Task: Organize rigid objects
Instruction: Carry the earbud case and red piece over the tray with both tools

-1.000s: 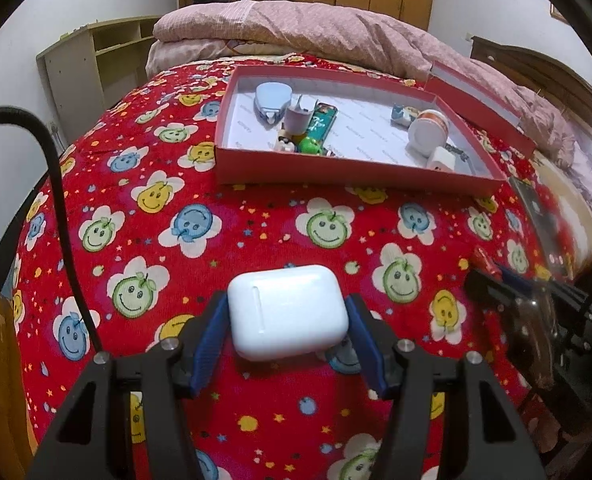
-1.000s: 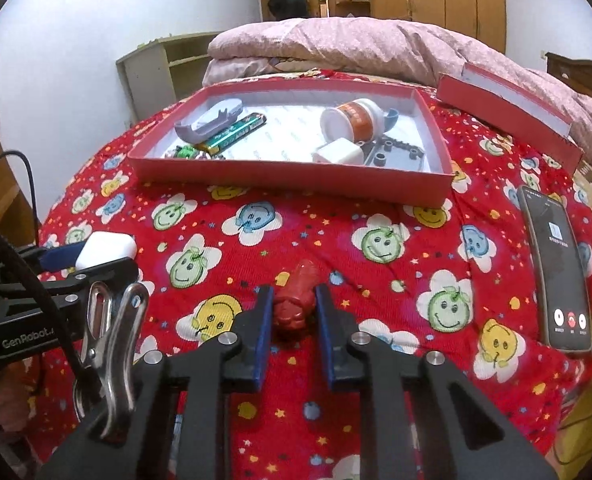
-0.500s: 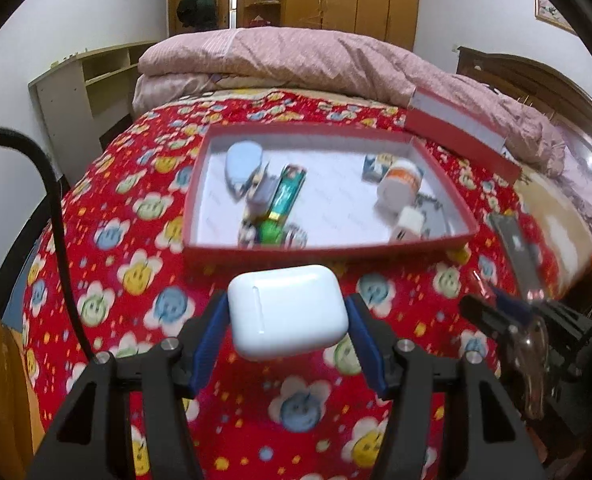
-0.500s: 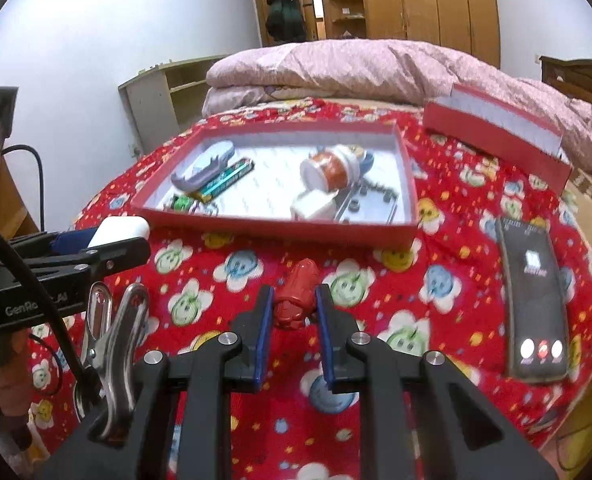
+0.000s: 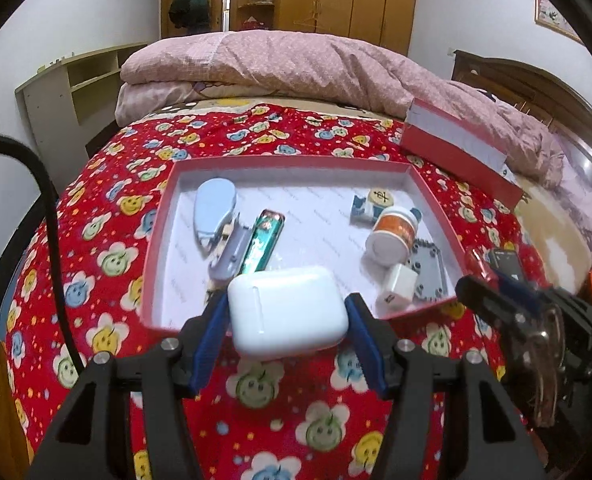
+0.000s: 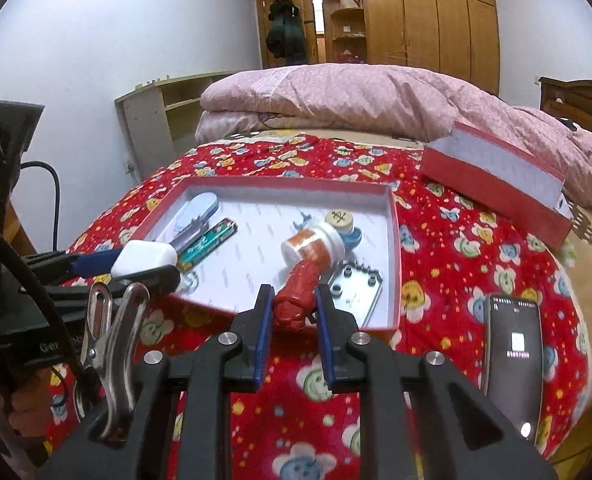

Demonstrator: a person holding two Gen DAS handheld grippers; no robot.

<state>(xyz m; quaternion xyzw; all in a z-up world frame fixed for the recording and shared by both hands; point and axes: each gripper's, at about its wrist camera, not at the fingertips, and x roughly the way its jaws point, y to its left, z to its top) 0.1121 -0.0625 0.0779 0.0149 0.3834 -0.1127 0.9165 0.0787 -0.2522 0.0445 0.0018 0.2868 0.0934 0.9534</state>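
My left gripper is shut on a white earbuds case and holds it in the air over the near edge of the red tray. My right gripper is shut on a small red toy piece, held above the tray's near rim. The left gripper with the case also shows in the right wrist view. The tray holds a blue-grey stapler, a green bar, an orange-labelled jar, a white cube and a grey plate.
The tray's red lid lies at the back right on the red smiley bedspread. A black phone lies on the bed to the right. A pink quilt is folded at the far end. A shelf stands at the left.
Both grippers have risen and moved forward toward the tray with their objects still held. They now hang over its near edge.
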